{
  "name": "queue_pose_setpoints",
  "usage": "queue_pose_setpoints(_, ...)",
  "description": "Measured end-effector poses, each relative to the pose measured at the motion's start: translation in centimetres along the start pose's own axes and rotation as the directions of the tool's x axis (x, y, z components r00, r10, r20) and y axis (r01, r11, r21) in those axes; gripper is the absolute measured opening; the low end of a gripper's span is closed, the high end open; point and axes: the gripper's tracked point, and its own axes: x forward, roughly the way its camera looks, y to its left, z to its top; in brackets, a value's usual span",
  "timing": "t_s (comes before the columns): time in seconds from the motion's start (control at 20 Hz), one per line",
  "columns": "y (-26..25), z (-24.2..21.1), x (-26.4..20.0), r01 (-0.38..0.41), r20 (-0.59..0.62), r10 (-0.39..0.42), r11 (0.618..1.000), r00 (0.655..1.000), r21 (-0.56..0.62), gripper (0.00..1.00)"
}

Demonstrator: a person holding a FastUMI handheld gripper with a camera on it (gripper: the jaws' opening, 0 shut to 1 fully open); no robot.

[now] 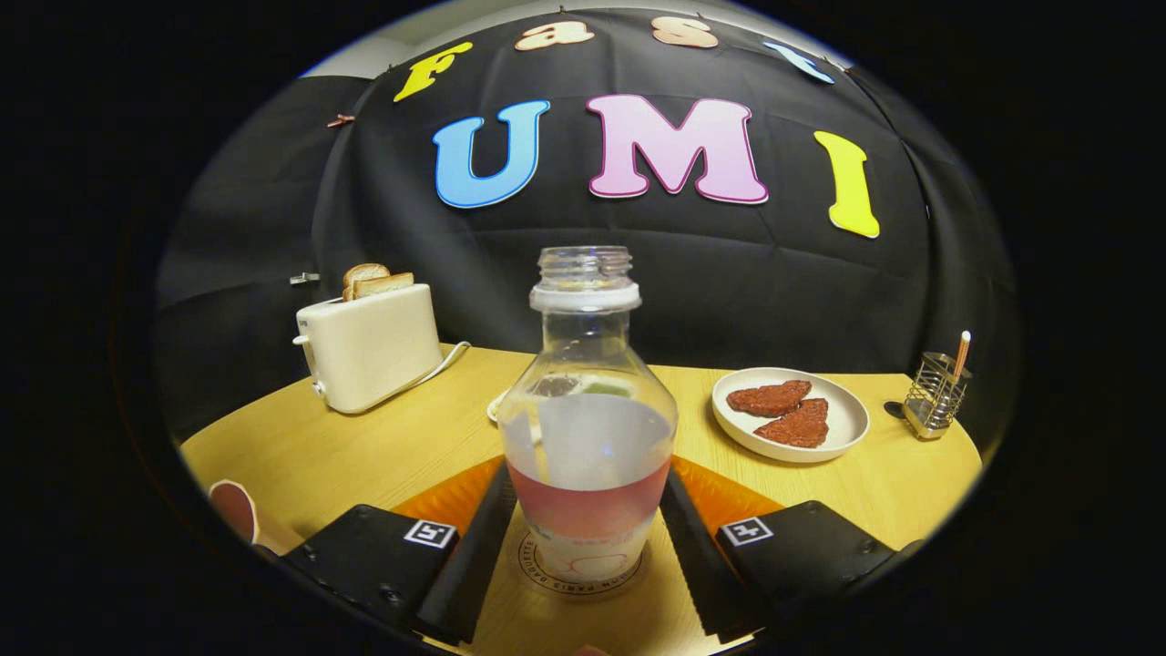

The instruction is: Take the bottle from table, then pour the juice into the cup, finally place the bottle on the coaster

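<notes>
Two fingers of the gripper (588,556) stand on either side of the bottle (588,428) at the lower middle of the frame, their inner faces right against its lower body; whether they press on it or merely flank it cannot be told. Bottle is upright, clear, uncapped, holding a low layer of pink juice (588,506) in its bottom part. Its base sits on a round coaster (583,579) with a printed ring, on the wooden table (383,446). Behind the bottle, partly hidden, a pale rim of a cup (503,404), contents not readable. Right of centre: white plate (843,428) with two reddish-brown triangular pieces. Far right: wire holder (934,396) with one stick in it. Left: white toaster (369,346) holding two slices of bread.
</notes>
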Motion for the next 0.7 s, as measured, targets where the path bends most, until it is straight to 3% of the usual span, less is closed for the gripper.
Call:
queue_pose_setpoints(0.15,-0.3,-0.6,-0.7,0.008,-0.033,-0.007,1.000,0.999,0.015,1.00)
queue_pose_setpoints(0.45,-0.4,1.9,-4.9,0.014,0.003,-0.014,0.999,1.000,0.037,1.00)
queue_pose_setpoints(0.7,0.4,5.3,-11.4,0.004,0.040,-0.005,1.000,0.999,0.020,1.00)
